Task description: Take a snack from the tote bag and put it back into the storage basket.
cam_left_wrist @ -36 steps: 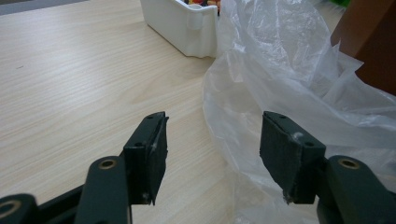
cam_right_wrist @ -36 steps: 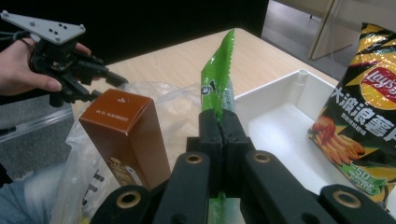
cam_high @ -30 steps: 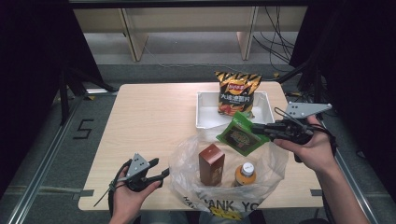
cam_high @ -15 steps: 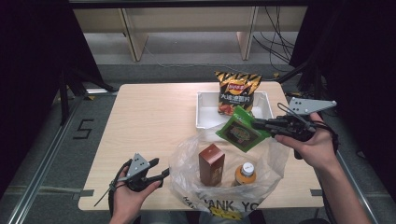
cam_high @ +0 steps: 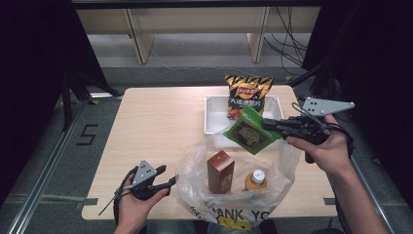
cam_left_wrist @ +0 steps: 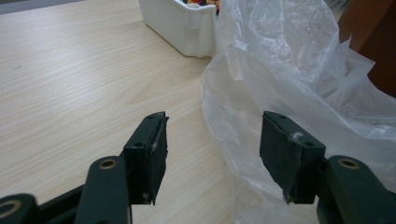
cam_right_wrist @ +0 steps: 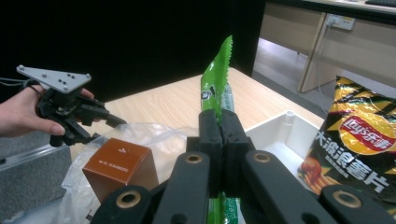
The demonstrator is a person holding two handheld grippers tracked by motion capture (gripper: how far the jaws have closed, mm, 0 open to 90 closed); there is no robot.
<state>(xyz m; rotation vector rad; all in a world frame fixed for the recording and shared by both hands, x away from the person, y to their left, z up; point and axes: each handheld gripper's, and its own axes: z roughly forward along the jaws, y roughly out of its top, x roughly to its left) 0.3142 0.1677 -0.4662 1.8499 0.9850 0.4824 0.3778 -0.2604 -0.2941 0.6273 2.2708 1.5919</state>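
Observation:
My right gripper (cam_high: 266,124) is shut on a green snack packet (cam_high: 249,132), holding it in the air between the white tray (cam_high: 212,115) and the open clear plastic bag (cam_high: 192,168). In the right gripper view the jaws (cam_right_wrist: 219,119) pinch the packet (cam_right_wrist: 216,77) edge-on. A brown box (cam_high: 220,170) and an orange-capped bottle (cam_high: 255,179) stand inside the bag. My left gripper (cam_high: 167,183) rests open at the bag's left side. In the left gripper view, bag film (cam_left_wrist: 299,79) lies by the right pad of that gripper (cam_left_wrist: 212,149), not pinched.
A striped chips bag (cam_high: 247,93) stands in the white tray at the table's far right, also large in the right gripper view (cam_right_wrist: 362,140). The wooden tabletop (cam_high: 156,122) is bare to the left. The bag hangs over the table's front edge.
My right gripper has lifted the green packet slightly, a little farther from the bag. The left gripper has not moved.

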